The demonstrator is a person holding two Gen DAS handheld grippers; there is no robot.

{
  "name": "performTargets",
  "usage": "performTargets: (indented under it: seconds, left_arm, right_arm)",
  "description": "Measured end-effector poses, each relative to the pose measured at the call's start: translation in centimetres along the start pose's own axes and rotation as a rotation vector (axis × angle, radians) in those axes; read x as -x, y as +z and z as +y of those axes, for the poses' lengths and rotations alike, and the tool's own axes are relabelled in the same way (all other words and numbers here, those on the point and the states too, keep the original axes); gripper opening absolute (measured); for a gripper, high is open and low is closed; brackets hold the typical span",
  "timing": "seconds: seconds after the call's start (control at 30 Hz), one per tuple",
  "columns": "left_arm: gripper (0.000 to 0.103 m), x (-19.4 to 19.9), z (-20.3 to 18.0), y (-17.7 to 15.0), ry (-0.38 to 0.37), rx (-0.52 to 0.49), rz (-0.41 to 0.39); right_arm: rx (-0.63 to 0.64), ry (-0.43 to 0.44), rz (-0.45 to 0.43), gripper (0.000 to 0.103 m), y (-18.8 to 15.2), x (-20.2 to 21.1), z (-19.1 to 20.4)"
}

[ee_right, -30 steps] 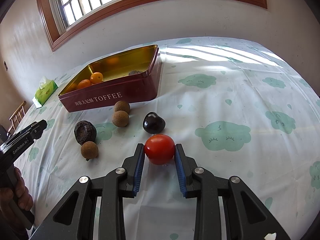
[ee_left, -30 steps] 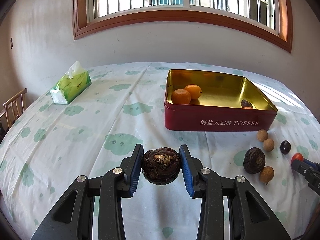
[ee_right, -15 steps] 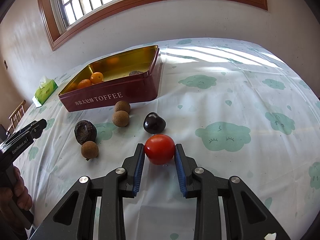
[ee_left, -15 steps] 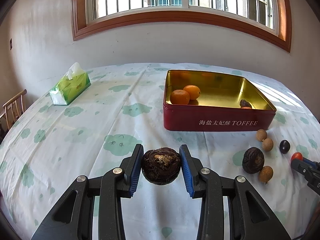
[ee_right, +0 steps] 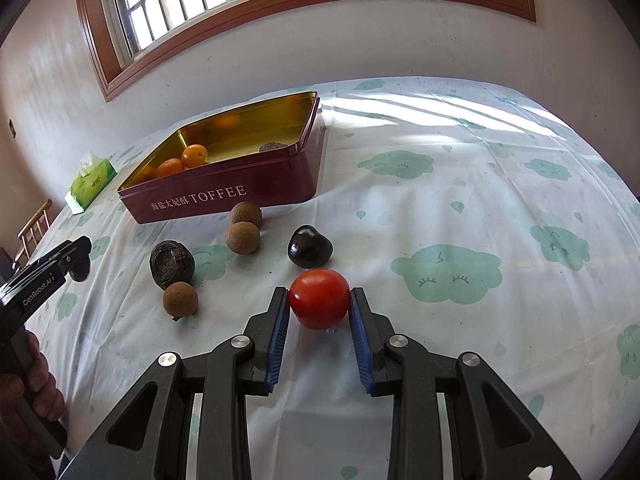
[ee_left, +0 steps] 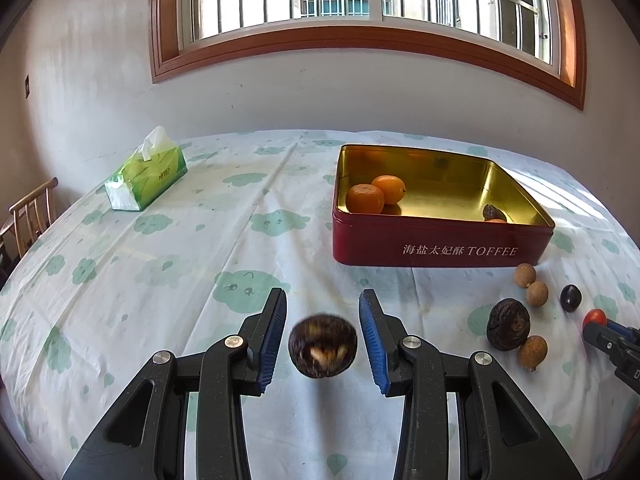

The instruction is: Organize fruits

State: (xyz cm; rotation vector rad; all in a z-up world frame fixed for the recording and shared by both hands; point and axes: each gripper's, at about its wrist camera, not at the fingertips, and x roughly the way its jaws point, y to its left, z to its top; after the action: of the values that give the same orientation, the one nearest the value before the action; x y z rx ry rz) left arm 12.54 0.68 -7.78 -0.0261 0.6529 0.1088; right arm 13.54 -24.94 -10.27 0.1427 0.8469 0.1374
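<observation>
While our left hand-held gripper (ee_left: 323,334) stands with its blue pads clear of the dark wrinkled fruit (ee_left: 322,346), the fruit is blurred and loose between the open jaws, above the counter (ee_left: 160,264). Our right hand-held gripper (ee_right: 319,303) clamps the red tomato (ee_right: 319,298) across its middle, low over the cloth. We judge the tomato soft and smooth-skinned, best held gently at its widest part; the wrinkled fruit looks light, firm and grippy. Beyond lie a dark plum (ee_right: 310,246) and brown longans (ee_right: 243,237), then the red toffee tin (ee_right: 224,192) holding two oranges (ee_left: 376,196).
</observation>
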Motion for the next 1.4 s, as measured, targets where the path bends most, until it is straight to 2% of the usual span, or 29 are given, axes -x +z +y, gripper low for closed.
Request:
performTargets:
  seconds: [0.17,0.43,0.7,0.9,0.97,1.07,1.17,1.27,1.33,1.4]
  left_arm:
    - [0.048,0.2,0.1,0.0,0.004,0.004,-0.011]
    - [0.048,0.3,0.2,0.0,-0.012,0.001,-0.015]
    - [0.048,-0.6,0.8,0.0,-0.065,0.036,0.031]
    - [0.049,-2.4,2.5,-0.3,-0.112,0.128,0.12]
    - [0.049,-2.4,3.2,-0.5,-0.131,0.16,0.128]
    - [0.057,-2.5,3.7,-0.8,-0.155,0.175,0.135]
    - [0.057,-2.6,3.8,-0.6,-0.153,0.163,0.135]
    - [0.057,-3.2,3.5,0.0,-0.147,0.105,0.141]
    - [0.057,-4.1,3.2,0.2,-0.168,0.076,0.179]
    - [0.055,-4.8,3.0,-0.1,-0.223,0.071,0.221]
  right_arm:
    - [0.001,0.0,-0.001,0.028,0.0,0.0,0.0]
    - [0.004,0.001,0.002,0.028,0.0,0.1,0.0]
    - [0.015,0.005,0.021,0.028,0.2,-0.4,0.2]
    - [0.013,0.008,0.021,0.028,0.3,-0.4,0.1]
    - [0.01,0.013,0.021,0.028,0.3,-0.5,0.1]
    - [0.011,0.024,0.022,0.028,0.2,-0.6,0.1]
    - [0.014,0.033,0.022,0.028,0.2,-0.7,0.2]
    - [0.016,0.036,0.023,0.028,0.1,-0.7,0.1]
    - [0.016,0.038,0.023,0.028,0.1,-0.7,0.1]
    - [0.017,0.036,0.023,0.028,0.1,-0.7,0.2]
